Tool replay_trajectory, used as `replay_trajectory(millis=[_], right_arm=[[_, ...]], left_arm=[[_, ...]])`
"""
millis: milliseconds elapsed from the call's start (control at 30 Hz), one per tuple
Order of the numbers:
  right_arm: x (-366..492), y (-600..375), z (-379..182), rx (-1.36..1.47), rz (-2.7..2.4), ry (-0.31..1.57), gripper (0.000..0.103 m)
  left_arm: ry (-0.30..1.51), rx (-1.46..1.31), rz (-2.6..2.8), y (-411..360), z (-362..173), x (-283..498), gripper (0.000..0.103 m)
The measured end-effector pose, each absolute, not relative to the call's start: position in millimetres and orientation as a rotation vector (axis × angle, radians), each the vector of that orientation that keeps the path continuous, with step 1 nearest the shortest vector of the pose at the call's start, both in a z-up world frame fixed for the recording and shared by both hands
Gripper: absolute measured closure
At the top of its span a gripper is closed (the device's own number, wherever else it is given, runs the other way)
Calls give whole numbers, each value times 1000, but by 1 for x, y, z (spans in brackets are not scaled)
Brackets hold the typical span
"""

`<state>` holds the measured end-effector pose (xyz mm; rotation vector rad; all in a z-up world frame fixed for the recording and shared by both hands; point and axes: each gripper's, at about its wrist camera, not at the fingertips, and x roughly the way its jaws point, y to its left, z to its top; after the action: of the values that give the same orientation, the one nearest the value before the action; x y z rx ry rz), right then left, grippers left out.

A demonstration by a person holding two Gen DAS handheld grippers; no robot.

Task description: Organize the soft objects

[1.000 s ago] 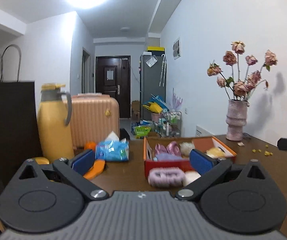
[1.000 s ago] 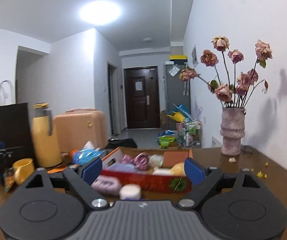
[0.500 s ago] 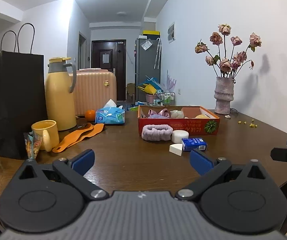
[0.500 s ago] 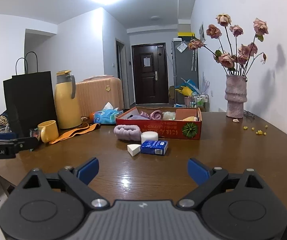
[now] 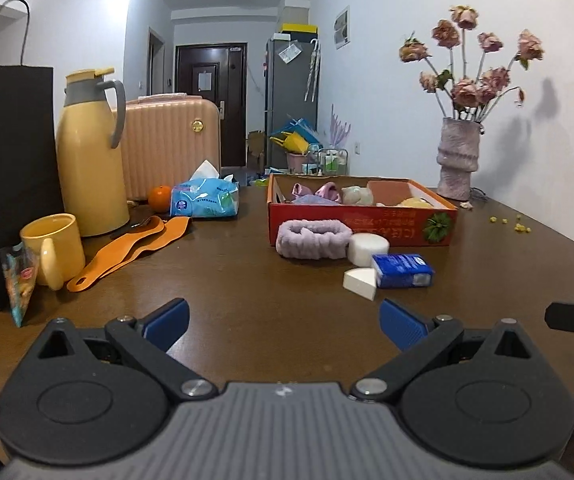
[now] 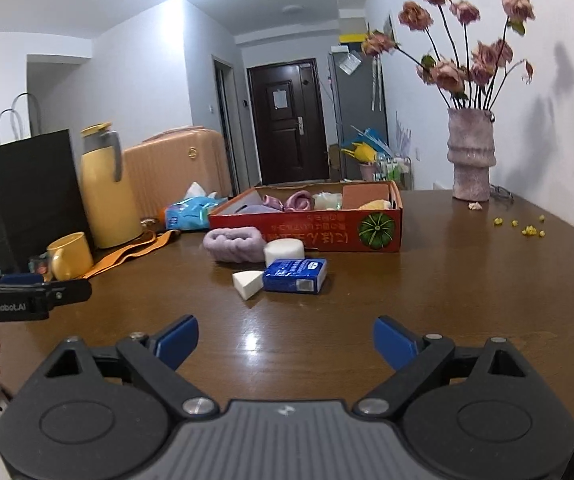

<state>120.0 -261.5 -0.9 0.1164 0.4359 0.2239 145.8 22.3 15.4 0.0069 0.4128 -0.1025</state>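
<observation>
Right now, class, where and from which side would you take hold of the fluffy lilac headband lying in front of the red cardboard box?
Grip the fluffy lilac headband at its free left end, coming from above. Its right end touches the round white sponge and the red cardboard box stands close behind. Both the left claw and the right claw are open.

Colours as seen: table (image 5: 271, 300) dark brown wood grain. Box (image 5: 361, 227) red, with a green pumpkin print and yellow lettering. Headband (image 5: 313, 238) lilac, fuzzy. Round sponge (image 5: 368, 249) and wedge sponge (image 5: 361, 282) white. Tissue pack (image 5: 403, 276) blue with white print. Flask (image 5: 91, 160) yellow with grey handle; mug (image 5: 53, 248) yellow. Spoons (image 5: 135, 246) orange. Suitcase (image 5: 171, 144) ribbed peach. Vase (image 5: 458, 158) mottled pink, possibly speckled. Gripper pads (image 6: 177, 340) blue.
</observation>
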Motion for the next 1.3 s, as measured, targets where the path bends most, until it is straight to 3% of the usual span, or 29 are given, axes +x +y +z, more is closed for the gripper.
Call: replay_trajectory(millis=[167, 200, 433, 667, 733, 767, 833, 1000, 1300], right_arm=[[180, -254, 2, 116, 271, 459, 18], [195, -252, 2, 121, 281, 465, 24], [320, -230, 1, 190, 358, 528, 50], [402, -204, -16, 208, 391, 587, 59], [413, -198, -23, 208, 409, 601, 65], [418, -194, -26, 206, 411, 607, 66], [427, -187, -32, 200, 422, 621, 84], [429, -175, -40, 178, 438, 623, 95], [305, -194, -10, 85, 486, 476, 95]], left_arm=[[399, 2, -96, 27, 20, 211, 1], [401, 6, -103, 27, 20, 231, 2], [532, -22, -150, 30, 7, 359, 38], [641, -97, -240, 35, -19, 427, 39], [648, -105, -264, 35, -24, 432, 44], [650, -113, -279, 35, -26, 433, 60], [678, -128, -317, 34, -31, 436, 82], [655, -110, -303, 34, -25, 416, 91], [582, -175, -366, 22, 6, 299, 91]])
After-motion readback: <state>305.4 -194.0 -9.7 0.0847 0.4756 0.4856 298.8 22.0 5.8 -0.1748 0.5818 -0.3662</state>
